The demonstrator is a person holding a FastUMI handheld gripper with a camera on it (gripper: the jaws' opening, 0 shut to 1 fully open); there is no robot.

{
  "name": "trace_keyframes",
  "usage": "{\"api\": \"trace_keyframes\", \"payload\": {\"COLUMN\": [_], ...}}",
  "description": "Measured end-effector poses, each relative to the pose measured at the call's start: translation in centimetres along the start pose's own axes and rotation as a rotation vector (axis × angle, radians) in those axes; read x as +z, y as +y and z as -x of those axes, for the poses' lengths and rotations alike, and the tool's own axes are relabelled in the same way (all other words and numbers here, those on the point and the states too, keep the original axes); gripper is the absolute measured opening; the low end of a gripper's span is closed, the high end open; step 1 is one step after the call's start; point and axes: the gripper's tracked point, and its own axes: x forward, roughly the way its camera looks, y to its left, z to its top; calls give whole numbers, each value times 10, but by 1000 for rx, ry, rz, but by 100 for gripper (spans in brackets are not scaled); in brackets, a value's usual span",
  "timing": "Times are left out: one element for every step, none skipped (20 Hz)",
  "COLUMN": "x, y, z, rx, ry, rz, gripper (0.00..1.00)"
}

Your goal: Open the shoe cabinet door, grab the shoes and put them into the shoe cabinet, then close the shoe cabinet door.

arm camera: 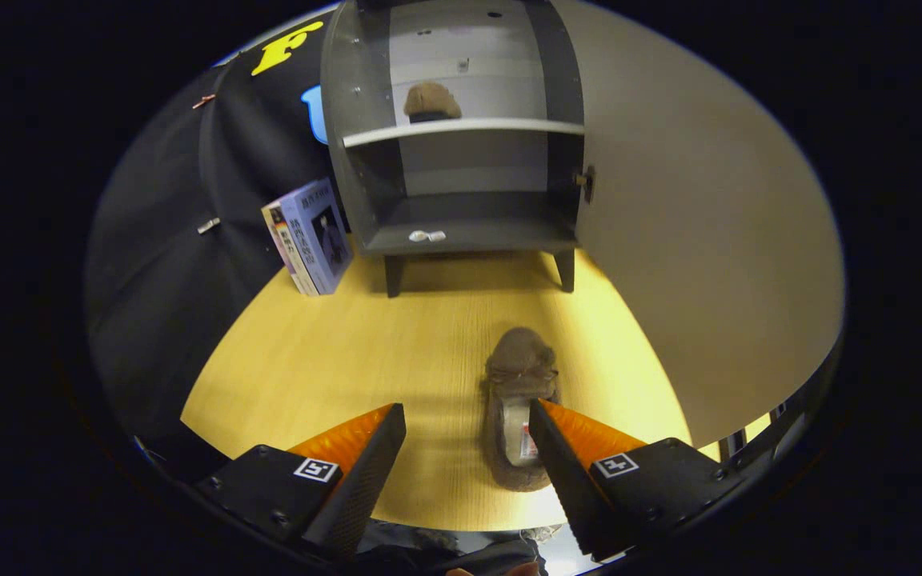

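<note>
A dark grey shoe cabinet (461, 136) stands at the far end of the wooden table (349, 360) with its door (701, 216) swung wide open to the right. One brown fuzzy shoe (431, 102) rests on the white upper shelf (461, 128). A second brown shoe (519, 400) lies on the table, toe toward the cabinet, just inside my right finger, which overlaps its heel end. My gripper (467, 420) is open and holds nothing.
A pair of books (309, 236) leans against the cabinet's left side. A small white object (426, 236) lies on the cabinet's bottom shelf. The open door spans the right side of the table. The table's near edge lies just under my fingers.
</note>
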Motion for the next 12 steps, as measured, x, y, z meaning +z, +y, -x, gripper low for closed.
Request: {"api": "trace_keyframes", "payload": {"x": [-9, -17, -23, -28, -31, -35, -37, -37, -38, -38, -35, -31], "y": [-1, -2, -3, -4, -6, -8, -10, -13, -15, -16, -18, -19], "z": [-12, -24, -35, -45, -56, -67, -77, -88, -99, -106, -116, -124], "rx": [-4, -7, -6, -7, -9, -16, -28, -41, -50, -57, -69, -78], "ry": [17, 32, 43, 50, 52, 53, 47, 43, 36, 25, 9, -7], "rz": [2, -6, -22, -41, -55, -64, -71, -70, -68, -65, -56, -52], "gripper": [99, 98, 98, 98, 98, 98, 99, 98, 98, 98, 97, 90]}}
